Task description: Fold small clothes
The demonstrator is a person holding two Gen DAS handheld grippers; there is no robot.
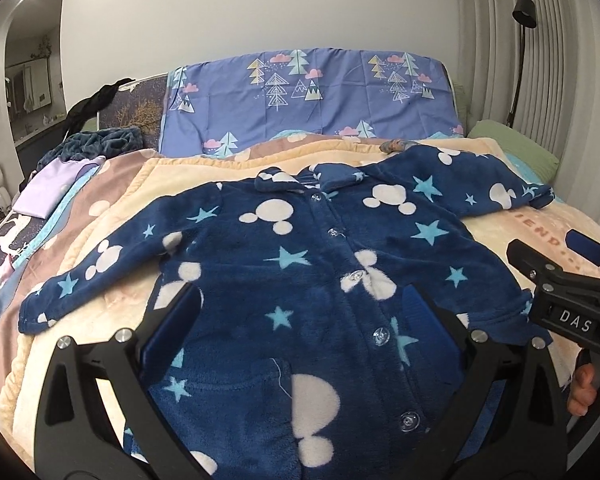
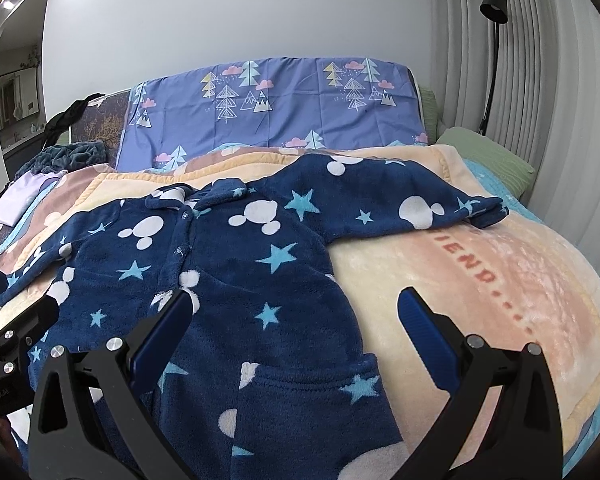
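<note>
A small navy fleece jacket (image 1: 300,264) with white mouse heads and light blue stars lies flat and buttoned on the bed, both sleeves spread out; it also shows in the right wrist view (image 2: 236,264). My left gripper (image 1: 300,312) is open and empty, hovering over the jacket's lower front. My right gripper (image 2: 296,312) is open and empty over the jacket's right hem edge, one finger over the fleece, the other over the blanket. The right gripper also shows at the right edge of the left wrist view (image 1: 572,280).
A cream and peach blanket (image 2: 480,280) covers the bed. A purple tree-print pillow (image 1: 312,96) stands at the headboard. A green pillow (image 1: 516,148) lies at the right, a lilac cloth (image 1: 56,188) and dark bundle (image 1: 96,144) at the left. A black lamp (image 2: 494,4) stands by the curtain.
</note>
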